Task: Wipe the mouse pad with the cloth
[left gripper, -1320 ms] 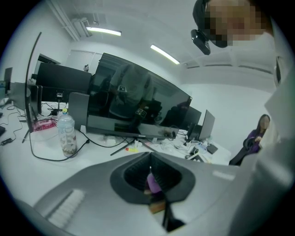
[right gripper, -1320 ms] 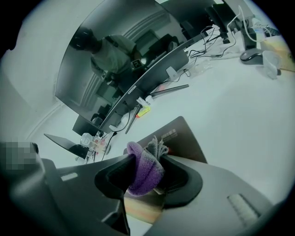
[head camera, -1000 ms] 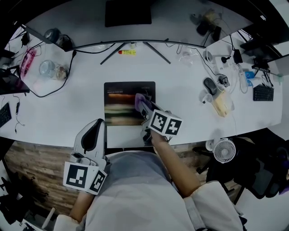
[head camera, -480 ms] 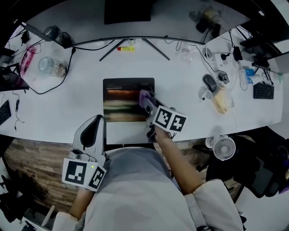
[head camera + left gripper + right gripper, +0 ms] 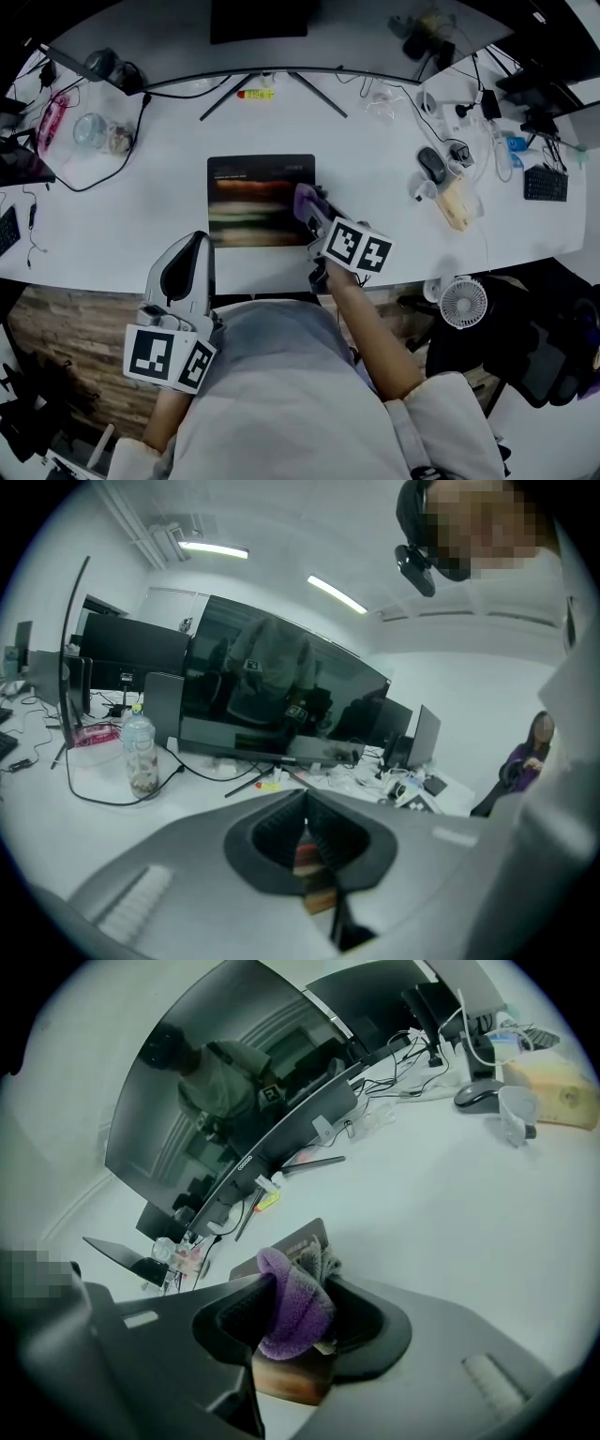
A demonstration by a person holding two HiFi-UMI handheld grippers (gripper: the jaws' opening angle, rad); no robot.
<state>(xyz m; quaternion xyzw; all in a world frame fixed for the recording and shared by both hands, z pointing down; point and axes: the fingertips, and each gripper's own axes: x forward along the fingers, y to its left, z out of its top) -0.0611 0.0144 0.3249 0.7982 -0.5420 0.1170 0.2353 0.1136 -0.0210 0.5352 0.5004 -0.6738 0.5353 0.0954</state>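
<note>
On a white counter (image 5: 375, 216), the right tool (image 5: 300, 1321) presses its gripped purple cloth (image 5: 289, 1302) onto the mouse pad (image 5: 253, 202) to wipe; the closed, empty left tool (image 5: 307, 829) idles.

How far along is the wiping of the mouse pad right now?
Done: the cloth is picked up and clamped in the right gripper. In hand: it sits at the right edge of the mouse pad, so wiping looks under way. Left: probably the rest of the pad; the pictures do not show which parts are already wiped. The left gripper is shut and empty, off the near edge of the table.
</note>
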